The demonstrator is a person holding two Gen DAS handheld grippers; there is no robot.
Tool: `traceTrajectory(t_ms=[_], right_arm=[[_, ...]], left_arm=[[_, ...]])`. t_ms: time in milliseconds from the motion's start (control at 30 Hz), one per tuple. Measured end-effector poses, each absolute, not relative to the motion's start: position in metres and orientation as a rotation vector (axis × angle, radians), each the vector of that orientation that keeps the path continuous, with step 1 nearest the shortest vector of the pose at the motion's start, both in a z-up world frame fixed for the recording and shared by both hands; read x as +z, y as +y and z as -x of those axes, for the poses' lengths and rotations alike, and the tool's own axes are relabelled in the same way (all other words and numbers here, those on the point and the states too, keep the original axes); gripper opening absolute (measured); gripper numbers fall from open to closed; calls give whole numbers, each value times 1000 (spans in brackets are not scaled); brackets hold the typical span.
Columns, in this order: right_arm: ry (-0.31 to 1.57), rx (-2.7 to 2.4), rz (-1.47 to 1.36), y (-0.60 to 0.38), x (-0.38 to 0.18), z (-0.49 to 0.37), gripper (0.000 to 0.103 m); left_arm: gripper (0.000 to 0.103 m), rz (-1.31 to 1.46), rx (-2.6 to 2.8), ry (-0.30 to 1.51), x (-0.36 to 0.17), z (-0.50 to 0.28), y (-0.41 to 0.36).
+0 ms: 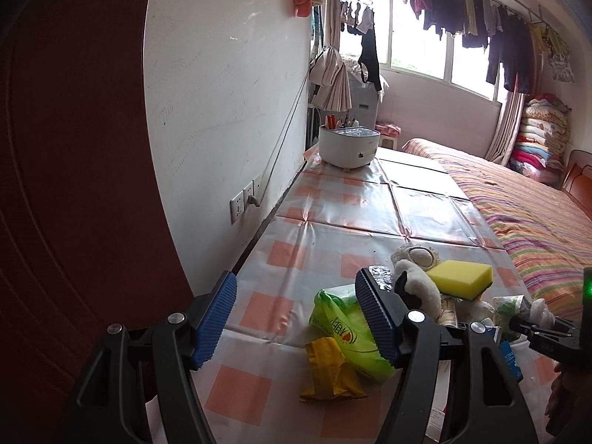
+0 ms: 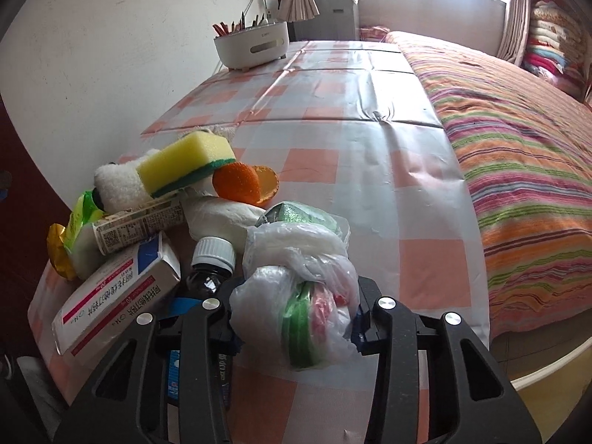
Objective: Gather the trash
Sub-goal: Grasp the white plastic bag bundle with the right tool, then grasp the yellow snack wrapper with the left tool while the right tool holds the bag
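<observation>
Crinkly clear plastic bag (image 2: 296,296) (green and red stuff inside) is clamped in the right gripper (image 2: 294,318), near the surface (image 2: 370,148) edge by the bed (image 2: 518,148). Left gripper (image 1: 299,318) gapes wide with nothing in it, over a green wrapper (image 1: 344,329).

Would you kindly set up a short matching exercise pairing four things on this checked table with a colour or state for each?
Things:
1. sponge
2. knotted plastic bag
3. small bottle
4. left gripper

Colour or state:
A. dark glass, white cap
B. jaws wide apart, nothing between
C. yellow with a green underside
D. squeezed between the right gripper's pads

Pairs: 1-C, 2-D, 3-A, 4-B
</observation>
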State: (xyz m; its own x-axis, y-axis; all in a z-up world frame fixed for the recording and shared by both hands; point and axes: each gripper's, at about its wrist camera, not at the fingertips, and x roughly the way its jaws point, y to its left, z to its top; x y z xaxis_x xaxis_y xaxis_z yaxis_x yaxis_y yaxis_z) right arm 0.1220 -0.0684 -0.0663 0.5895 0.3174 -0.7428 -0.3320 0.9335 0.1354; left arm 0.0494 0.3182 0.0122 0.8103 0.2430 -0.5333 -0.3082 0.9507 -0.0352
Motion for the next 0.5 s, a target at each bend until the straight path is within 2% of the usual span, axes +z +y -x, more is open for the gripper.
traceTrajectory(t_ms=[200,500], right_arm=[[754,366,-13,-77,-41,-99,40],[717,400,-40,-74,-35,-83,40]], left_arm=[[65,76,270,581,4,-47,319],[65,98,224,729,-34,-52,314]])
